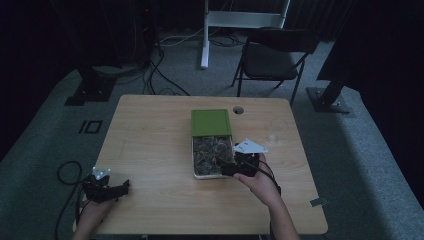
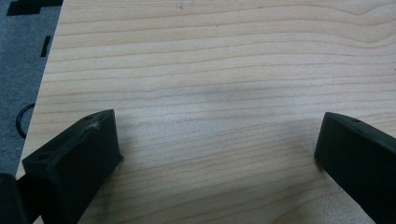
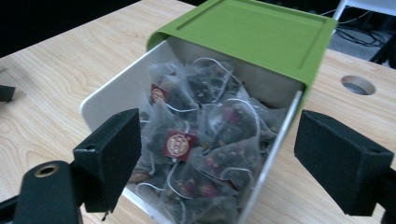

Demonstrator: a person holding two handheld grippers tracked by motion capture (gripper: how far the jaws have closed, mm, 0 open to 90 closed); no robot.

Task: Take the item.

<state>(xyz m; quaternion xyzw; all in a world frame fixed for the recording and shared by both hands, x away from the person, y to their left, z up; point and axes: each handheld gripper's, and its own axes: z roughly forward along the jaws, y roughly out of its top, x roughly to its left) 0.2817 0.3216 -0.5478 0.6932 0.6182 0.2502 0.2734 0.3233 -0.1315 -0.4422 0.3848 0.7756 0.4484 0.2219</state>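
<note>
Right tool (image 3: 215, 154) hangs wide open and empty, its two black jaws spread to either side of the open tea box (image 3: 102, 100), gripping nothing. Straight ahead of it and just below lie the tea bags (image 3: 205, 140), a loose heap of dark pyramid sachets with white strings; one red paper tag (image 3: 178, 143) sits nearly midway between the jaws, so a short dip forward and down looks like all the grab calls for. The box runs lengthwise away from this tool, with the green lid (image 3: 252, 32) slid back over its far half, leaving the near half open.

From the high view, the right tool (image 1: 235, 167) sits at the near right edge of the box (image 1: 194, 160), while the left tool (image 1: 116, 190) rests well apart at the near left of the tabletop (image 1: 150, 145), so the right hand is clearly the nearer one. The left gripper view gives the left tool (image 2: 215, 149) with jaws spread wide over bare wood grain, holding nothing. Only the right gripper view resolves the strings and tags; from above the contents read as a dark mottled mass. Beyond the tabletop stands a folding chair (image 1: 275, 55).
</note>
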